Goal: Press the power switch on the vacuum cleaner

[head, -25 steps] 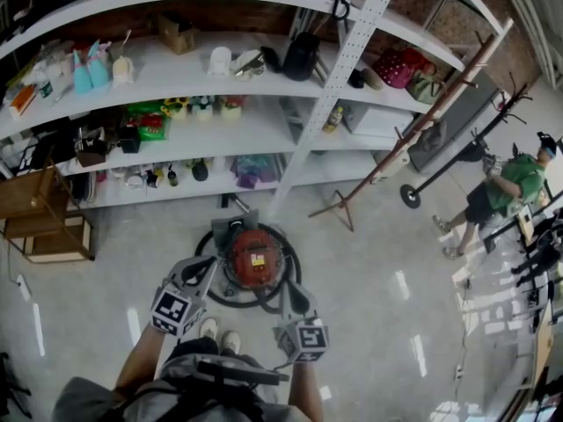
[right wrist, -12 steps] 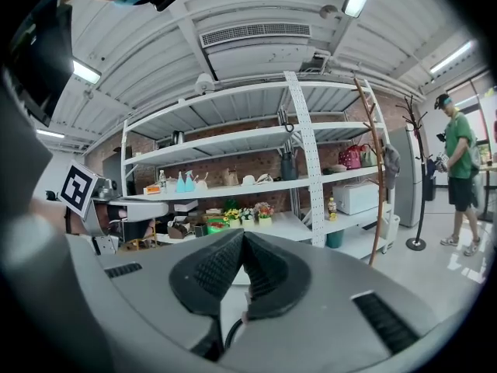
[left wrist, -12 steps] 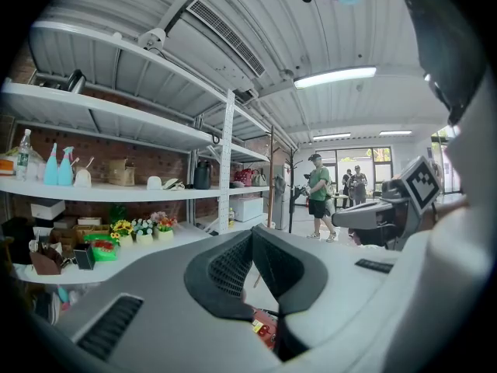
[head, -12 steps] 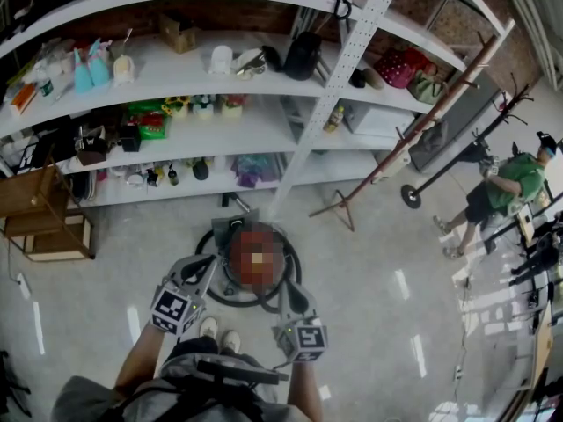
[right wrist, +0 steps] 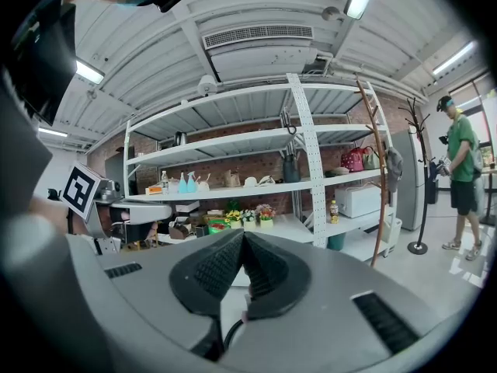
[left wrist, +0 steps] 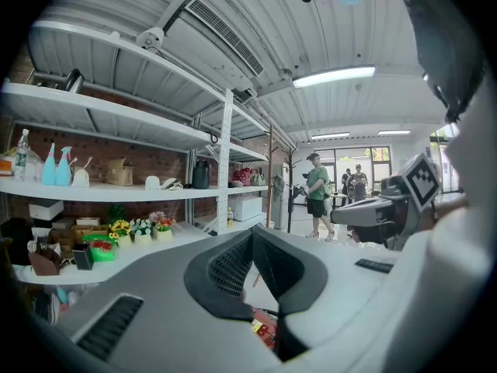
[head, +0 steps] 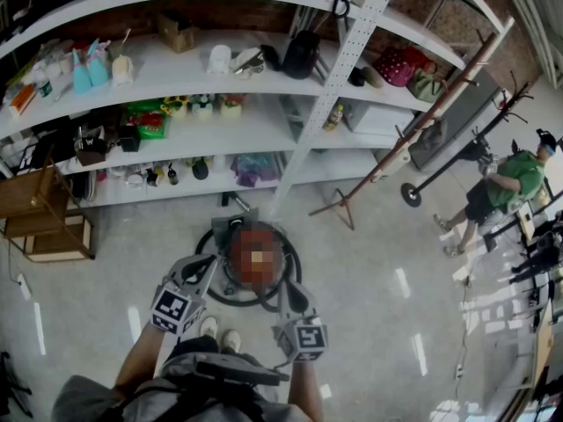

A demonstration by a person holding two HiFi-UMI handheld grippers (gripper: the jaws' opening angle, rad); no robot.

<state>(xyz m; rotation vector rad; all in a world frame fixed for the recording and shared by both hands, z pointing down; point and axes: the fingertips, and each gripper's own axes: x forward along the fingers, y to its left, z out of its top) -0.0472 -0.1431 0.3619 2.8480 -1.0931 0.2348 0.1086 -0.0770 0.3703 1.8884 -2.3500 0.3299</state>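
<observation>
both grippers hang low over the floor (head: 378, 262) with their tips aimed at the vacuum cleaner (head: 234, 234), which sits on the floor just ahead of them and between them. its power switch cannot be made out in any view.

the left gripper (head: 208, 267) has its jaws clenched tip to tip with nothing between them. its tip lies at the vacuum cleaner's near left edge, and in the left gripper view a sliver of red shows just below the closed jaws.

the right gripper (head: 289, 288) is clenched and empty as well, its tip over the black hose (head: 296, 266) that rings the vacuum cleaner on the near right. whether either tip touches the machine cannot be told.

the person's shoes (head: 220, 330) stand behind the tips, between the two grippers. beyond the vacuum cleaner rise white shelves (head: 264, 126).
</observation>
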